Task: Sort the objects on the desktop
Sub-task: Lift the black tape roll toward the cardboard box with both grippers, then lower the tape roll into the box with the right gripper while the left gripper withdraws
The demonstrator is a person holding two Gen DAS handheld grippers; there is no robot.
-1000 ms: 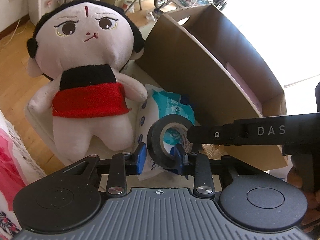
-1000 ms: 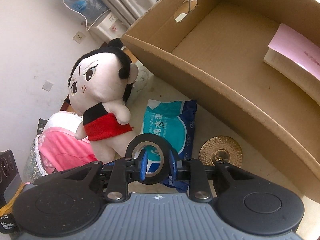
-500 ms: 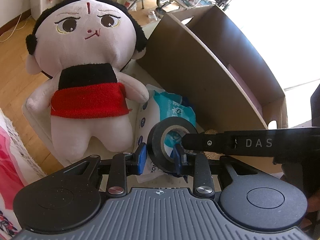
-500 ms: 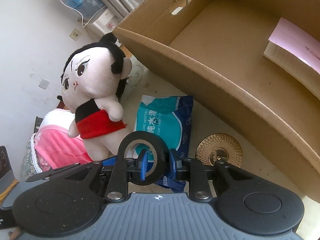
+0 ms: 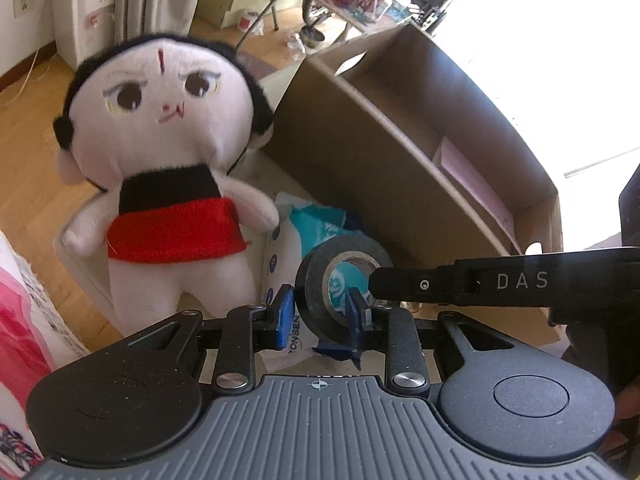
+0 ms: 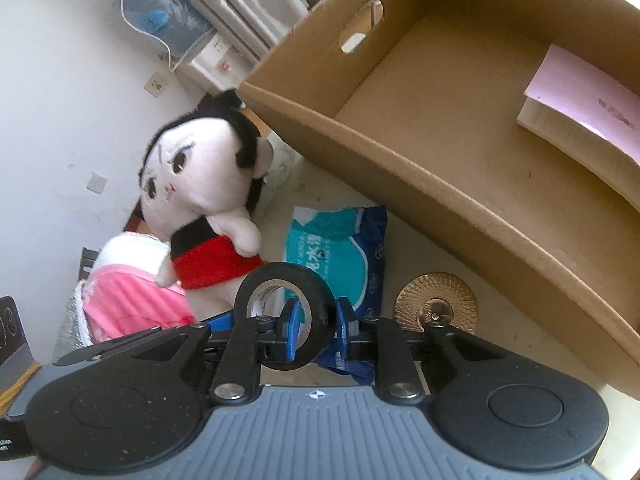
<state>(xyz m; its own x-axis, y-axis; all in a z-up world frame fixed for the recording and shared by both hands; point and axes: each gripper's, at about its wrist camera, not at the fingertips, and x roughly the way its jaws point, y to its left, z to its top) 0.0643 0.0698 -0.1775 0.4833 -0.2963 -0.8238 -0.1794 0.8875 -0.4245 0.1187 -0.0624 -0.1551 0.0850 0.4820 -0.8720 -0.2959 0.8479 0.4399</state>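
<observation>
Both tongs pinch the same black tape roll (image 5: 338,280), which stands on edge above the bench (image 6: 420,248). In the left wrist view, the left tongs (image 5: 320,312) are pressed together on the lower wall of the roll, with one blue pad outside the ring and the other inside its core. In the right wrist view, the right tongs (image 6: 316,330) are closing on the roll's wall, one blue pad inside the core and one outside; the pads bear on the tape. The right tongs enter the left wrist view from the right edge as a black bar lettered "DAS", its tip at the roll's core. Just beyond the roll, a teal and blue wipes pack (image 6: 336,252) lies flat on the bench. To its right, near the carton wall, lies a gold ribbed disc (image 6: 436,308). To the left of the pack, a plush doll (image 5: 168,152) in a red and black garment stands upright at the bench's left edge. Farther back, an open cardboard box (image 6: 400,152) occupies the far right part of the bench; a pink-covered booklet (image 6: 580,100) rests inside against its right end.
</observation>
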